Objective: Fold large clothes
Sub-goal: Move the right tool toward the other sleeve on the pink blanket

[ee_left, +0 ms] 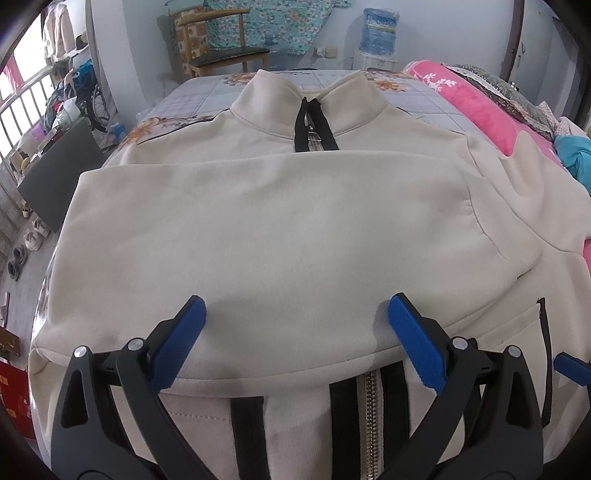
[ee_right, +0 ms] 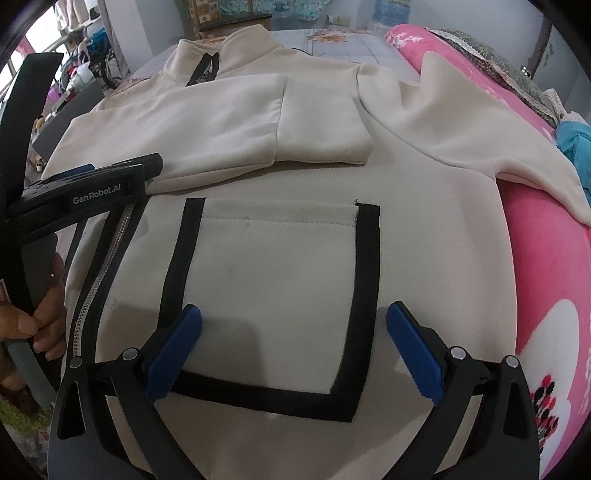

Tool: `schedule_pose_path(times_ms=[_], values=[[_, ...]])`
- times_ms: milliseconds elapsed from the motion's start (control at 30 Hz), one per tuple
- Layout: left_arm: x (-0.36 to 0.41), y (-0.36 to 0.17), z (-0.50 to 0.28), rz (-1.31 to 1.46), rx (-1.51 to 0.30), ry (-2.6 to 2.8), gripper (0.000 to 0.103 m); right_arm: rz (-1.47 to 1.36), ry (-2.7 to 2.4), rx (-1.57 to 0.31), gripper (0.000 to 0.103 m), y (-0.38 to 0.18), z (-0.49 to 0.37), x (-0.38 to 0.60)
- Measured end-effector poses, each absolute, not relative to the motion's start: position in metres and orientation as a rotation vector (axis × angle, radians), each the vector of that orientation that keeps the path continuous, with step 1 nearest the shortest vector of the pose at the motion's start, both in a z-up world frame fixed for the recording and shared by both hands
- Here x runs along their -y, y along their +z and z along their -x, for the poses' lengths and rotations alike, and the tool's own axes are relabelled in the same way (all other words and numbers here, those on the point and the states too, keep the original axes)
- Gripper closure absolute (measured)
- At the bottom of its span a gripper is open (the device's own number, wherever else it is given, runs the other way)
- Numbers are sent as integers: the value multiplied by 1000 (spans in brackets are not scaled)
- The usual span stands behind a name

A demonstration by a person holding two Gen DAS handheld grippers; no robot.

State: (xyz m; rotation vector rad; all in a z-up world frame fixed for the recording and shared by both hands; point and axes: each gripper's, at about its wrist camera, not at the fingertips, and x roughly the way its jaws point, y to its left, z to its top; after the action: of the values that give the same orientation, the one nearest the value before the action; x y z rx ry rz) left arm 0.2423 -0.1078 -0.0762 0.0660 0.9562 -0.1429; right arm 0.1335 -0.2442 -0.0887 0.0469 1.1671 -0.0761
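A cream zip-up jacket [ee_left: 280, 221] with black trim lies front-up on the bed, collar at the far end. Its left sleeve [ee_left: 258, 236] is folded across the chest. The other sleeve [ee_right: 461, 122] lies spread to the right over a pink blanket. My left gripper [ee_left: 295, 317] is open and empty, hovering over the folded sleeve near the zipper [ee_left: 369, 413]. My right gripper [ee_right: 293, 325] is open and empty above the black-edged pocket [ee_right: 273, 291]. The left gripper [ee_right: 122, 177] also shows at the left of the right wrist view, apart from the cloth as far as I can tell.
A pink flowered blanket [ee_right: 546, 266] runs along the right side of the bed. A floral bedsheet [ee_left: 207, 96] shows beyond the collar. A wooden chair [ee_left: 225, 48] and a water dispenser [ee_left: 380, 33] stand behind the bed. Shoes and clutter lie on the floor at left.
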Motion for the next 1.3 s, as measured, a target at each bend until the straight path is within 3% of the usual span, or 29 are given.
schedule_pose_path(times_ms=[467,667,967,1300], values=[[109,-76,-242,-66,-953,-140,7,-36,-42,-1157,6,-88,-130,247],[109,-76,-243,-67,-952,-142,7,-125,-20,-1114,6,-63,-117,275],[109,-77,-242,-66,-951,-142,7,-465,-279,-955,6,-26,-79,440],[109,-77,-243,-66,-951,-142,7,-1031,-359,-783,8,-57,-76,635]])
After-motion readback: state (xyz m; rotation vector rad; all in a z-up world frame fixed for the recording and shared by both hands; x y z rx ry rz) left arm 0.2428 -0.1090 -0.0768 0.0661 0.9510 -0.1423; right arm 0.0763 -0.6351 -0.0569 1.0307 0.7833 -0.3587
